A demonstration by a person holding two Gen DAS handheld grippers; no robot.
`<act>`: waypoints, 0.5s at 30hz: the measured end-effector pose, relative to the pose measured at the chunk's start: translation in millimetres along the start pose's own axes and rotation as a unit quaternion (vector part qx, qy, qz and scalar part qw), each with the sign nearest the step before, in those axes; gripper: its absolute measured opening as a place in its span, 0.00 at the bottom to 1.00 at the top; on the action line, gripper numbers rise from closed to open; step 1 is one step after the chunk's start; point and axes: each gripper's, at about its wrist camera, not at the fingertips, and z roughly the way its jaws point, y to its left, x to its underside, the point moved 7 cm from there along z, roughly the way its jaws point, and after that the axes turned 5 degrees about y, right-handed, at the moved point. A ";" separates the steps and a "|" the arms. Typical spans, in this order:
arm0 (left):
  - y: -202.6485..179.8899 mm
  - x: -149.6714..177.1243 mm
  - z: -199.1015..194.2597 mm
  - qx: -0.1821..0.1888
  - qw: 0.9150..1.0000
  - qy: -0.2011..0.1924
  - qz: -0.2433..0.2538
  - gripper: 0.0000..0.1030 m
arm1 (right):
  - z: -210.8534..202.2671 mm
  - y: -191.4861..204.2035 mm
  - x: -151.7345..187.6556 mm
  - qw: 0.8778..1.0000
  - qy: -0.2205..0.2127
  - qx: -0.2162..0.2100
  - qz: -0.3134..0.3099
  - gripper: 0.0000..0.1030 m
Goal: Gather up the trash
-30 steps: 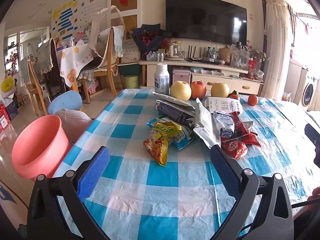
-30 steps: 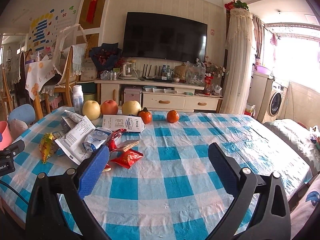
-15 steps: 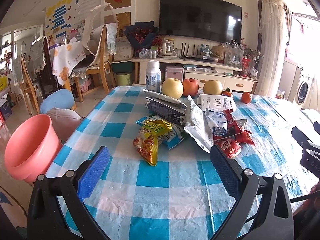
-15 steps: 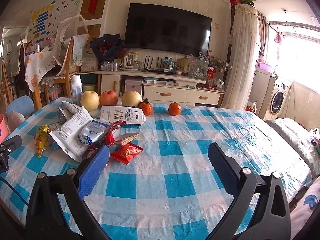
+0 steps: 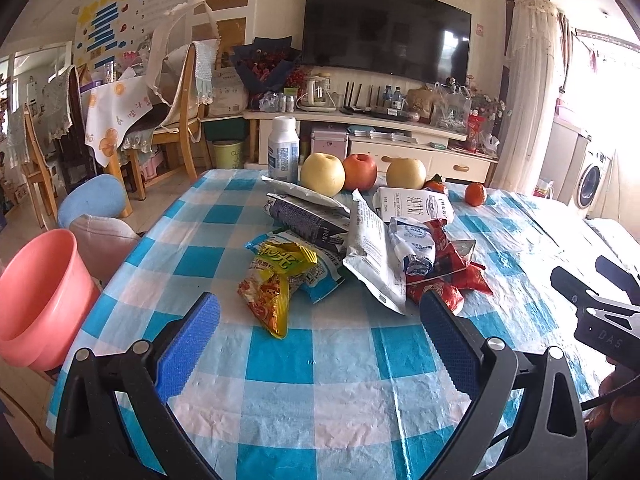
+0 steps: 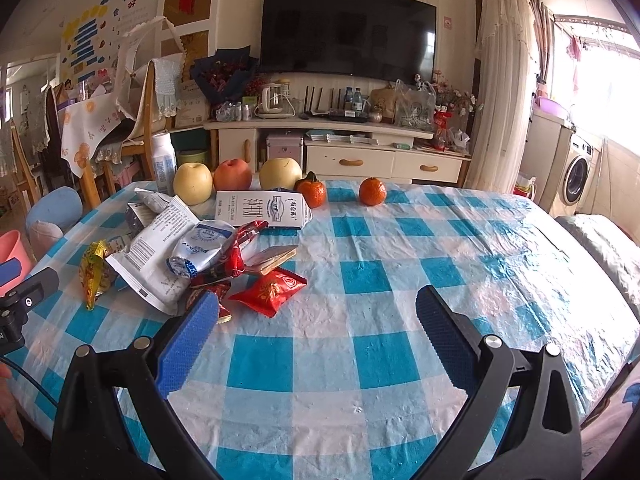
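Along the bottom of both frames, the left tongs (image 5: 319, 328) and right tongs (image 6: 317, 322) stand wide apart and grip nothing, poised above the blue-and-white checked plastic-covered worktop (image 5: 320, 364). Just beyond the left tongs, mid-frame, lies a crumpled yellow-and-orange snack wrapper (image 5: 276, 280), touching a blue-and-white plastic packet (image 5: 320, 268). Right of it a flat white foil pouch (image 5: 374, 256) leans on red crinkled wrappers (image 6: 270, 290) and a white-blue dairy sachet (image 5: 412, 242). Farther back sit a white milk carton (image 6: 264, 208), lying flat, then two yellow pears, a red apple (image 5: 360, 171) and a white bottle (image 5: 283, 154). At the left frame edge stands a pink plastic bucket (image 5: 38, 300), beside the worktop.
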 end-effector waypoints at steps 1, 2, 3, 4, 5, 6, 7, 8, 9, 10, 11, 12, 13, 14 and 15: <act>-1.9 -1.9 1.3 0.000 1.000 -0.001 0.006 0.96 | 1.9 0.3 -1.2 1.000 0.002 -0.004 -0.002 0.97; -4.3 -4.2 2.6 0.001 1.000 -0.002 0.013 0.96 | 3.1 0.3 -2.5 1.000 0.003 -0.008 -0.004 0.97; -7.0 -7.4 4.5 0.002 1.000 -0.004 0.021 0.96 | 4.3 0.2 -4.1 1.000 0.003 -0.012 -0.005 0.97; -8.5 -9.8 5.7 0.005 1.000 -0.005 0.026 0.96 | 5.6 -0.3 -5.3 1.000 0.004 -0.018 -0.004 0.97; -9.8 -12.8 7.3 0.008 0.999 -0.006 0.031 0.96 | 7.0 -0.6 -6.6 1.000 0.005 -0.027 -0.002 0.97; -11.3 -16.5 9.8 0.011 0.999 -0.007 0.037 0.96 | 9.1 -0.9 -7.9 0.999 0.007 -0.037 0.000 0.97; -12.7 -19.9 13.0 0.013 0.999 -0.007 0.044 0.96 | 11.0 -1.1 -9.0 0.999 0.009 -0.044 0.002 0.97; -13.3 -22.4 15.7 0.015 0.999 -0.006 0.048 0.96 | 12.8 -0.7 -10.3 0.999 0.009 -0.051 0.003 0.97; -13.7 -25.0 19.8 0.017 0.999 -0.004 0.050 0.96 | 15.4 -0.2 -11.3 0.998 0.012 -0.060 0.004 0.97; -14.0 -28.9 25.7 0.020 0.999 -0.002 0.051 0.95 | 18.2 0.9 -12.3 0.998 0.014 -0.068 0.006 0.97; -14.1 -31.2 30.2 0.023 0.998 0.000 0.051 0.95 | 21.7 2.4 -12.7 0.997 0.018 -0.076 0.008 0.97; -14.1 -33.9 36.8 0.029 0.998 0.006 0.048 0.95 | 25.5 4.4 -13.2 0.996 0.024 -0.086 0.011 0.97; -14.6 -35.5 42.6 0.033 0.998 0.011 0.046 0.95 | 29.3 6.7 -13.5 0.995 0.028 -0.097 0.014 0.97; -14.8 -37.2 48.6 0.037 0.998 0.016 0.043 0.95 | 33.2 9.2 -13.9 0.994 0.033 -0.105 0.016 0.97; -15.5 -38.1 53.6 0.040 0.998 0.019 0.041 0.95 | 37.2 12.4 -15.0 0.993 0.036 -0.115 0.017 0.97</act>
